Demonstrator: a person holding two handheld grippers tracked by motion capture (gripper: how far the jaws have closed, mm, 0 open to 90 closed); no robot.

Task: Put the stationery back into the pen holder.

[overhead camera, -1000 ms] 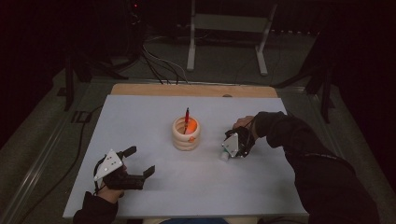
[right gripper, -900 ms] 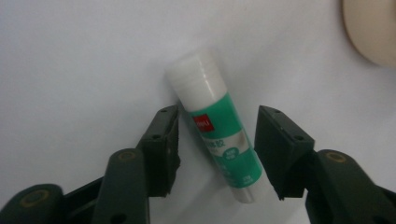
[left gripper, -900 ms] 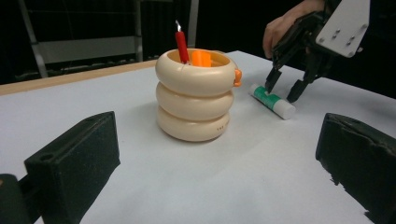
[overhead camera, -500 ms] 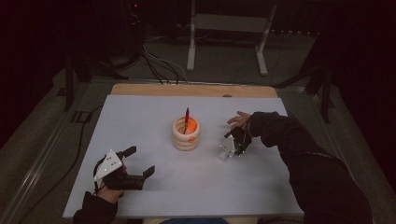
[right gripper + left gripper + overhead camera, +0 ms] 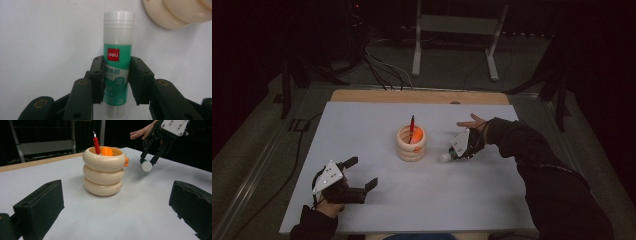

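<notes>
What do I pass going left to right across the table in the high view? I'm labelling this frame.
Left gripper → cream ringed holder with the red pen → glue stick → right gripper, fingers closed on it.

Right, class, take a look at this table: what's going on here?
A person works with a gripper in each hand. The right gripper has just closed its jaws on a green and white glue stick, held just right of the cream ringed holder, which has a red pen standing in it. The left gripper rests open near the table front edge, holding nothing.
</notes>
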